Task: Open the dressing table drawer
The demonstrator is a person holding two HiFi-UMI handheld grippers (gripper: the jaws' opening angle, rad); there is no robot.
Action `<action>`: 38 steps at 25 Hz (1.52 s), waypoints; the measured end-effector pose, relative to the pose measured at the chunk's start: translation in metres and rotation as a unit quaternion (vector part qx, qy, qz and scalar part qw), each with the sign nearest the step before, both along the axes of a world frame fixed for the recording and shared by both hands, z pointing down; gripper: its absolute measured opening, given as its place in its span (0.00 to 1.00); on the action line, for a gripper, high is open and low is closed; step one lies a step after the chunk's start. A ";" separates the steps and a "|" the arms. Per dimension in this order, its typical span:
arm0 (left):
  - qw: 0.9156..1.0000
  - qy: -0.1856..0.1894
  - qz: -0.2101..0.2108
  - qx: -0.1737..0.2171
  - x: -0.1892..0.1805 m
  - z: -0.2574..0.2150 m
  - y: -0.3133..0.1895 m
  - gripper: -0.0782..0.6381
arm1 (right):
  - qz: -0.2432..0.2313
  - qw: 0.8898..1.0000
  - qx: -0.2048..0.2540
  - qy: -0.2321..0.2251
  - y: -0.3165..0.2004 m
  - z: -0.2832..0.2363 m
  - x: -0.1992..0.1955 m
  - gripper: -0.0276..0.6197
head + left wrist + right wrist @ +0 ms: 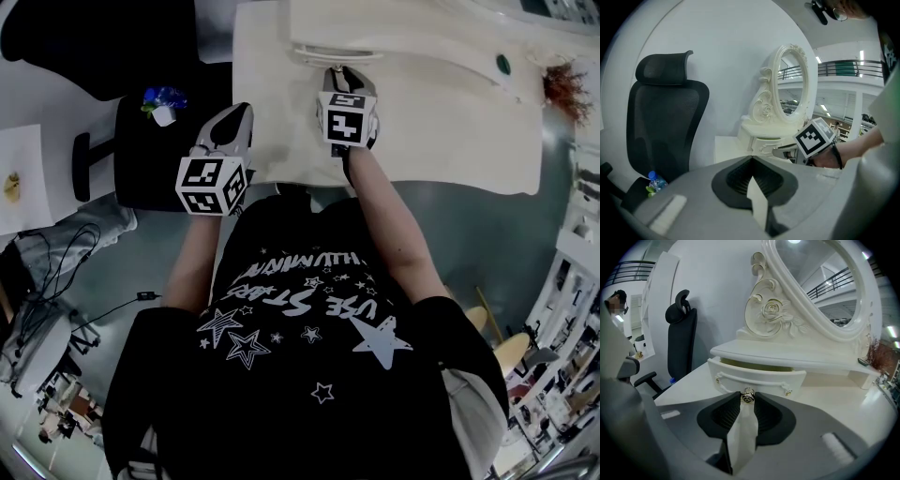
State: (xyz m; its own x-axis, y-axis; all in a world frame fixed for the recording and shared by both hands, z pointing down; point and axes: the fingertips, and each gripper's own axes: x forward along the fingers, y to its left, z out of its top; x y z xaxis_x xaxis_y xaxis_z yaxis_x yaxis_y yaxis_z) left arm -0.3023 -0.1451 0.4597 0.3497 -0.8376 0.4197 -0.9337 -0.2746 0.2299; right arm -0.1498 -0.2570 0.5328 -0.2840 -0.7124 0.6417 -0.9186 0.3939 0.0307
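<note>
A cream dressing table (820, 385) carries an ornate oval mirror (820, 287). Its small drawer (757, 376) stands pulled out a little, a dark gap showing above its front. My right gripper (748, 396) is shut on the drawer's metal knob (748, 395) at the middle of the drawer front. From the head view the right gripper (339, 79) reaches the drawer (337, 52) at the table's back. My left gripper (751, 160) hangs shut and empty off the table's left side, also seen in the head view as the left gripper (228, 131).
A black office chair (665, 122) stands left of the table, a small bottle (164, 101) on its seat. A person's arm (394, 225) holds the right gripper. Cables (56, 272) lie on the floor at left. Dried red flowers (565, 91) sit at the table's right end.
</note>
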 end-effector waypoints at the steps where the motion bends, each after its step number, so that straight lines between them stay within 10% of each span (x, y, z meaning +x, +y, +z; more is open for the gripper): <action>1: 1.000 0.000 0.001 0.001 0.001 0.000 0.001 0.11 | 0.000 1.000 0.000 0.000 0.002 0.000 0.000 0.23; 38: 1.000 -0.005 -0.001 -0.002 0.010 0.002 0.032 0.11 | 0.003 1.000 0.000 0.003 0.044 0.004 0.004 0.23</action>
State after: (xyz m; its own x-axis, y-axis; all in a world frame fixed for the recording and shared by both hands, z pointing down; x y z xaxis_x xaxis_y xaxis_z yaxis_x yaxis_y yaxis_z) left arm -0.2926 -0.1134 0.4615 0.3444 -0.8361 0.4269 -0.9362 -0.2721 0.2224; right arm -0.1457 -0.2131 0.5371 -0.2753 -0.7150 0.6426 -0.9211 0.3875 0.0365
